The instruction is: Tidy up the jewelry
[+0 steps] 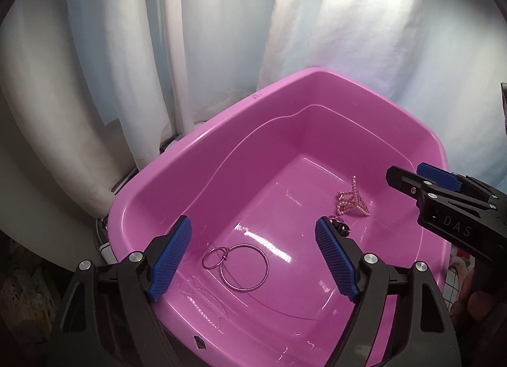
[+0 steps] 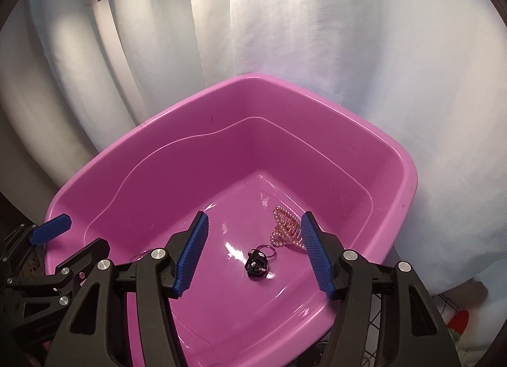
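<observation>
- Lying flat on the floor of the pink tub (image 1: 177, 183), the linked hoop pair (image 1: 236, 267) is seen between the spread, empty jaws of the left gripper (image 1: 253, 254).
- Judged light, stiff, slippery wire; best pinched across the larger ring's rim.
- Right gripper (image 2: 253, 253) likewise released, nothing held.
- Counted: one hoop pair, one pearl claw clip (image 2: 285, 229), one black charm ring (image 2: 257, 267).

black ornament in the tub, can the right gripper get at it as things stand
Probably yes: the right gripper is open, nothing between its pads, and the black ornament lies uncovered on the pink tub floor just below them.
</observation>
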### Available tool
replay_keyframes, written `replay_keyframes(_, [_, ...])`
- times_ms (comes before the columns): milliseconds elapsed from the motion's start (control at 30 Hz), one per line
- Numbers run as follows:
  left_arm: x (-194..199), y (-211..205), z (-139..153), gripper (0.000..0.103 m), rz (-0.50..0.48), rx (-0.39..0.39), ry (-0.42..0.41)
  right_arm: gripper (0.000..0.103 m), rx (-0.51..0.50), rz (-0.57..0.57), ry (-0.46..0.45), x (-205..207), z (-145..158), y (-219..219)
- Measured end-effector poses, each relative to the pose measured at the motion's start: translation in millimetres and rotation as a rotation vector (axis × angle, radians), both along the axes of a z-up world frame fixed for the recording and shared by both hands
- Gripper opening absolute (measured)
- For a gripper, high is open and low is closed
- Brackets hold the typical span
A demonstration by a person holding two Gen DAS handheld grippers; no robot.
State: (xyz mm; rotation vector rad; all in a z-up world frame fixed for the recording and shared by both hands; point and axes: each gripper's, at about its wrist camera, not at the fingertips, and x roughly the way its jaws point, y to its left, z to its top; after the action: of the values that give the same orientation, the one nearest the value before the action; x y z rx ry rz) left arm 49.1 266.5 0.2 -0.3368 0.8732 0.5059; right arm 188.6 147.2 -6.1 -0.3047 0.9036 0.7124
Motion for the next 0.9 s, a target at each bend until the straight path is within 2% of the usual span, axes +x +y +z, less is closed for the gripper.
replay_keyframes(900, [-35, -18, 28, 0.080, 0.002, 0.036, -0.034, 0.058, 0.055, -0.003, -0.046, -35, 27, -25])
